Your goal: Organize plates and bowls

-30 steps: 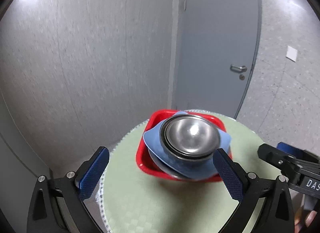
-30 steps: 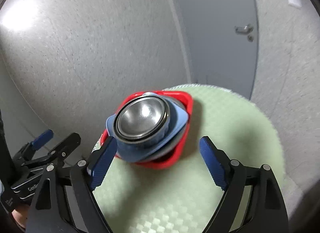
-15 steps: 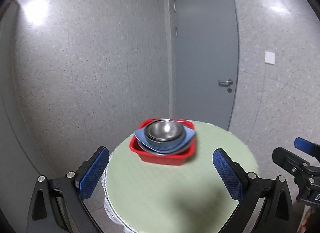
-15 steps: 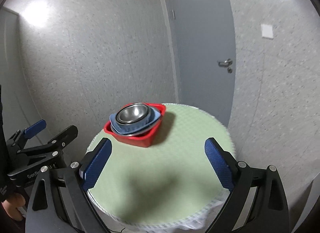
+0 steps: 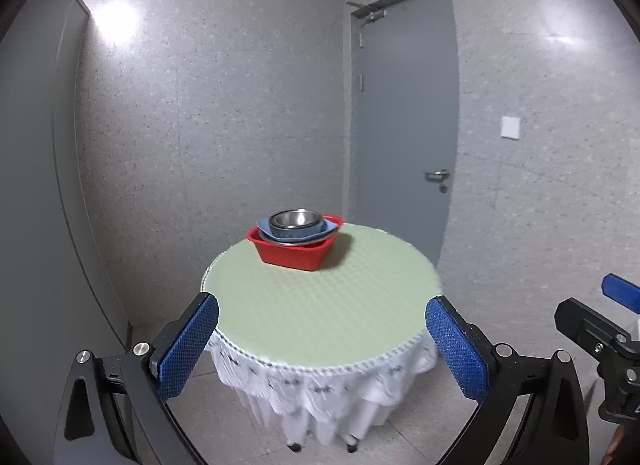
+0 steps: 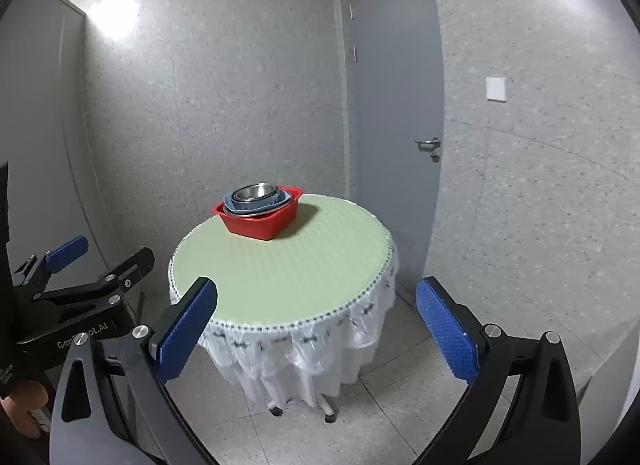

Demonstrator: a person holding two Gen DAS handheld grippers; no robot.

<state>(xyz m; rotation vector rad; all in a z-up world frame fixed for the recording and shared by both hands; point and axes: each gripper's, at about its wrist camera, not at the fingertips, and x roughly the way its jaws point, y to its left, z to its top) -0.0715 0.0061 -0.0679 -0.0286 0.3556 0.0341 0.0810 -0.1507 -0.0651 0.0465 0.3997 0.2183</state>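
A red square basin [image 5: 292, 253] [image 6: 262, 222] stands at the far left of a round green table [image 5: 320, 305] [image 6: 288, 269]. In it lies a blue plate [image 5: 326, 231] with nested steel bowls [image 5: 295, 219] [image 6: 256, 192] on top. My left gripper [image 5: 322, 343] is open and empty, well back from the table's near edge. My right gripper [image 6: 316, 325] is open and empty, also back from the table. Each gripper shows at the edge of the other's view.
A white frilled cloth [image 5: 320, 393] hangs around the table, which stands on thin legs on a tiled floor. Grey walls close in behind and to the left. A grey door [image 5: 404, 117] with a handle is behind the table.
Both grippers have pulled far back and up from the basin. The whole table and the floor now show. Both stay open and empty.
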